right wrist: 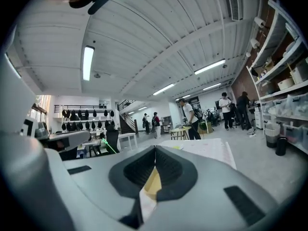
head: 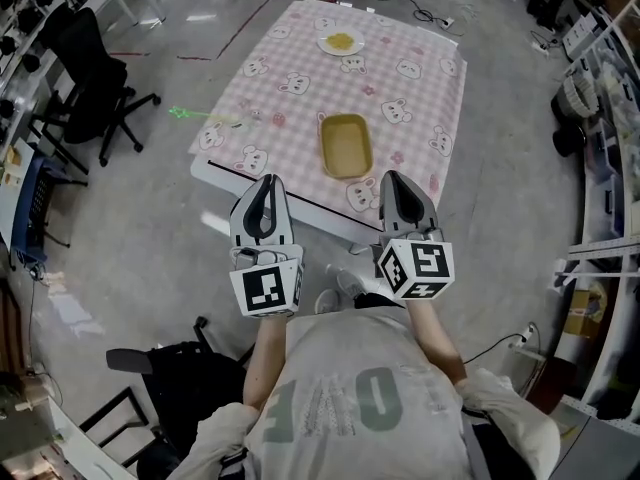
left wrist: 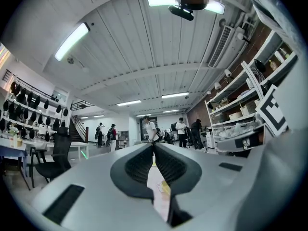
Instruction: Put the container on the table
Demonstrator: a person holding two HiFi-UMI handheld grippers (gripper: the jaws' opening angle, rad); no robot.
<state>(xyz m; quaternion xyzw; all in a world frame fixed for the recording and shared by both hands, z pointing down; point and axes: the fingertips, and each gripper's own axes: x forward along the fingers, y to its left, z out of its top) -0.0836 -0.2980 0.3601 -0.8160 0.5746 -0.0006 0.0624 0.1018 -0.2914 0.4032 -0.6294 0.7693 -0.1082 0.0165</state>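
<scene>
The container is a shallow yellow rectangular tray lying on the pink checked tablecloth, near the table's front edge. A sliver of its yellow shows under the jaws in the right gripper view. My left gripper hovers in front of the table's near edge, left of the container, jaws closed together with nothing between them. My right gripper hangs beside it, just right of the container's near end, also shut and empty. In both gripper views the jaws meet at the tips and point level across the room.
A white plate of yellow food sits at the table's far end. A black office chair stands on the left, and shelving lines the right wall. Black gear lies on the floor by my legs. Several people stand far off.
</scene>
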